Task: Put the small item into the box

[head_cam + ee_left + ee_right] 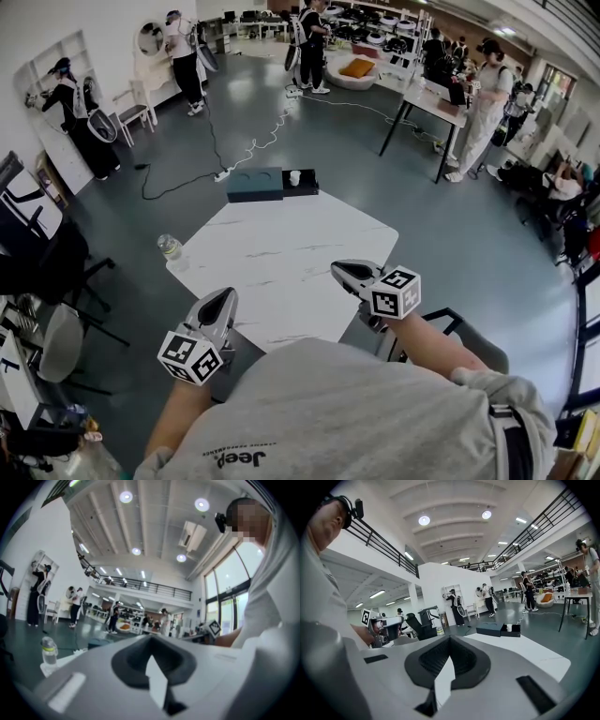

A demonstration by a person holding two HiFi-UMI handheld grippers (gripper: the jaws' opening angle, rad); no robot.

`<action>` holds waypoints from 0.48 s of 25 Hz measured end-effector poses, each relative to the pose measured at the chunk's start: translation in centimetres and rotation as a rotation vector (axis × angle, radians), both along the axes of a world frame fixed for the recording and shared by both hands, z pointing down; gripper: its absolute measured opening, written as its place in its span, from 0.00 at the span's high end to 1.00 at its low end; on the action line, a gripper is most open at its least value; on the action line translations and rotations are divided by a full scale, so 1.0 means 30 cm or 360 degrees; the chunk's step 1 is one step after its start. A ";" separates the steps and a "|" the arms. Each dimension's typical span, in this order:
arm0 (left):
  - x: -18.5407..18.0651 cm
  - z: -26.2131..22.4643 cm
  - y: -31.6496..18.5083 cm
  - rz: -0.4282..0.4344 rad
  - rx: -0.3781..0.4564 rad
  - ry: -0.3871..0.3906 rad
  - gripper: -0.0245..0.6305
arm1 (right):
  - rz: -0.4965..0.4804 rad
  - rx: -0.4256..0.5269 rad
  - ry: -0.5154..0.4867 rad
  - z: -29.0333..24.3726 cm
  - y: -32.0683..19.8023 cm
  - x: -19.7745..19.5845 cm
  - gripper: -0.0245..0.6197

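The white surface (281,272) lies straight ahead of the person, and both tools hang over its near edge, well apart from everything on it. In the head view the left claw (225,296) is at about 7 o'clock of the surface, and the right claw (341,271) is at about 4 o'clock. Both point toward 12 o'clock. Each carries its marker cube at the rear, close to the person's forearm. The left gripper view shows the left claw pressed together with nothing between its halves, only a thin pale slit below the dark hollow. The right gripper view shows the same for the right claw, which is closed and empty. The dark box (255,184) sits at the far edge of the surface at 12 o'clock. A black open part (307,183) touches its 3 o'clock side. Whether that part belongs to the box or is a separate tray cannot be told. The small white item (294,177) stands upright in that black part, just beside the box's dark lidded block. A clear bottle (170,247) stands upright at the 9 o'clock edge of the surface. Several people stand on the grey floor (309,131) beyond the surface, from about 10 o'clock to 2 o'clock.
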State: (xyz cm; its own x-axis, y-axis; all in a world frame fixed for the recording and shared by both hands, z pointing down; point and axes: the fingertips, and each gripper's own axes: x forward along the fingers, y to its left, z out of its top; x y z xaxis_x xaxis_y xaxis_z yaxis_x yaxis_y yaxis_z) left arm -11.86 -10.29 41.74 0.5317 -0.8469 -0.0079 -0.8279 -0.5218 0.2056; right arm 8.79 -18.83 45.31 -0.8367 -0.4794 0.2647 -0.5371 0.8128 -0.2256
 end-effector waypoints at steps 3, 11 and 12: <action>-0.006 0.001 -0.004 -0.0002 -0.0002 0.0003 0.96 | -0.0010 0.0012 0.0005 -0.002 0.000 -0.006 0.95; -0.001 0.008 -0.009 0.0001 -0.0008 0.0021 0.96 | -0.0052 0.0037 0.0026 -0.008 0.005 -0.011 0.95; 0.000 0.009 -0.012 0.0003 -0.0008 0.0021 0.96 | -0.0053 0.0038 0.0029 -0.007 0.002 -0.012 0.95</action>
